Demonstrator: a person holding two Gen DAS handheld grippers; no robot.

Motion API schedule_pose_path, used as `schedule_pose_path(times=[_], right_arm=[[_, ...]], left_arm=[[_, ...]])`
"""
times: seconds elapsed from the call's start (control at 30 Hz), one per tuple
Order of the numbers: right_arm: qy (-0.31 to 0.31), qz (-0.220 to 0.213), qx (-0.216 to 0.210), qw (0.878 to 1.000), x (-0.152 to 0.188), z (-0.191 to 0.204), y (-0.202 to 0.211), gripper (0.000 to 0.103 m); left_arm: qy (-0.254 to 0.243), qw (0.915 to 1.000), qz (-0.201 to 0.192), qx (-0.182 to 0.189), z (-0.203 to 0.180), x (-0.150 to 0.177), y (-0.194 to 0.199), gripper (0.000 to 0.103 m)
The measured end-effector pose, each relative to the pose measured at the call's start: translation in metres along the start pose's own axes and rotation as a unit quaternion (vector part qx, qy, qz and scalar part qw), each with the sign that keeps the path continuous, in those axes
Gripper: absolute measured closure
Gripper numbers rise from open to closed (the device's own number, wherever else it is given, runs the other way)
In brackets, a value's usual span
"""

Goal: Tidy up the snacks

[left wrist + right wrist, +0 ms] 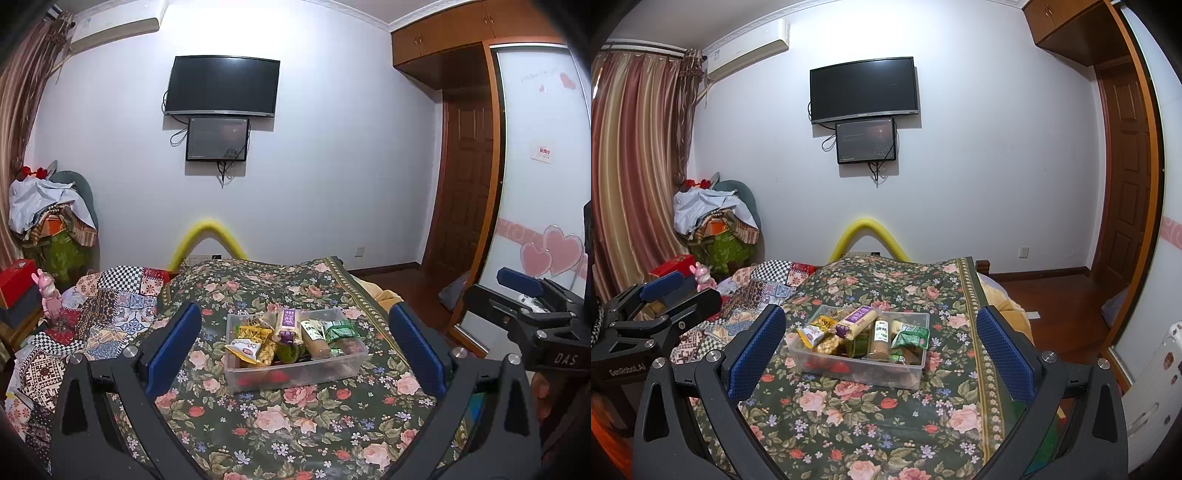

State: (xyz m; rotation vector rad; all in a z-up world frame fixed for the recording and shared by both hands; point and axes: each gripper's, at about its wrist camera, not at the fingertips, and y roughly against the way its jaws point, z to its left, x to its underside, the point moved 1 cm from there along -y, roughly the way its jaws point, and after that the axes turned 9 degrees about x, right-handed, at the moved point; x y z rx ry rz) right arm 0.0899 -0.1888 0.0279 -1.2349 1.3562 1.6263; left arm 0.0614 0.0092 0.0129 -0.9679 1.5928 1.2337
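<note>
Both the left gripper (295, 347) and right gripper (881, 343) hang spread wide, holding nothing. Far ahead on the floral bedspread (295, 424), the clear plastic rectangular bin (295, 373) holds light, crinkly, slippery snack packets (258, 341); pinch each mid-body, probably gently.

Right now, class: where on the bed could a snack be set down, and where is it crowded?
Free: the floral cover between both open tools and the clear bin, plus the strip from the bin to the cover's right border. Crowded: the bin itself, heaped with snacks, and the rumpled patchwork quilt left.
</note>
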Motion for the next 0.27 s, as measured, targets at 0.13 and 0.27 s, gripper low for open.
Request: schedule_pose_path(times=[0.13, 0.27], right_arm=[[-0.002, -0.001, 0.0, 1.0, -0.0002, 0.0003, -0.0003, 0.0], [-0.003, -0.001, 0.001, 1.0, -0.0006, 0.0004, -0.0007, 0.0]], left_arm=[[-0.003, 1.0, 0.001, 0.001, -0.0009, 0.002, 0.0001, 0.0], [0.0, 1.0, 0.003, 0.0, 0.0007, 0.0029, -0.0007, 0.0]])
